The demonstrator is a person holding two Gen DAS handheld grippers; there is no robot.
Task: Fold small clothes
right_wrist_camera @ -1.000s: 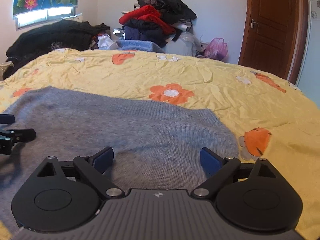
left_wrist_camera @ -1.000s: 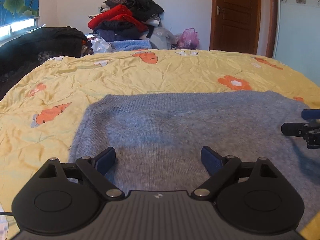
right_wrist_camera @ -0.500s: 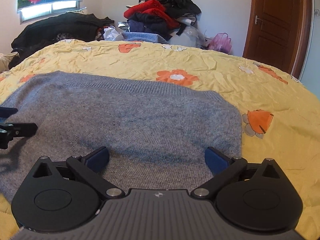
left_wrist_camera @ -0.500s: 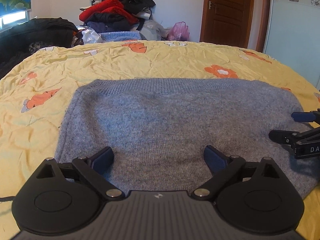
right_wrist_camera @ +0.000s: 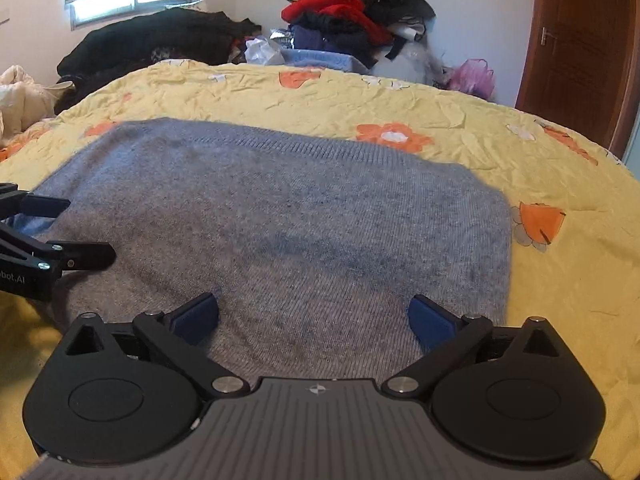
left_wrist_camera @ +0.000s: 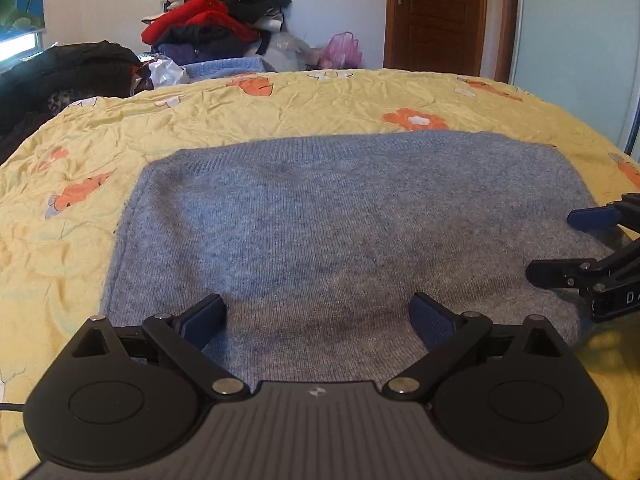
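- Left gripper [left_wrist_camera: 318,320] points level over the near edge of the grey knitted sweater [left_wrist_camera: 340,240], blue-padded fingers spread wide, nothing between them.
- Right gripper [right_wrist_camera: 314,318] sits beside it in the same pose, jaws wide apart and holding nothing.
- Flat on the yellow floral bedsheet [right_wrist_camera: 460,120], the sweater lies under both.
- Partial lettering "bot.AI" shows on the left gripper in the right wrist view; "DA" shows on the right gripper in the left wrist view.

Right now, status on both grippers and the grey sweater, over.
Left gripper open, right gripper open, both empty over near hem. Grey knitted sweater flat on yellow flowered bedsheet, not yet folded. Nothing lying on it.
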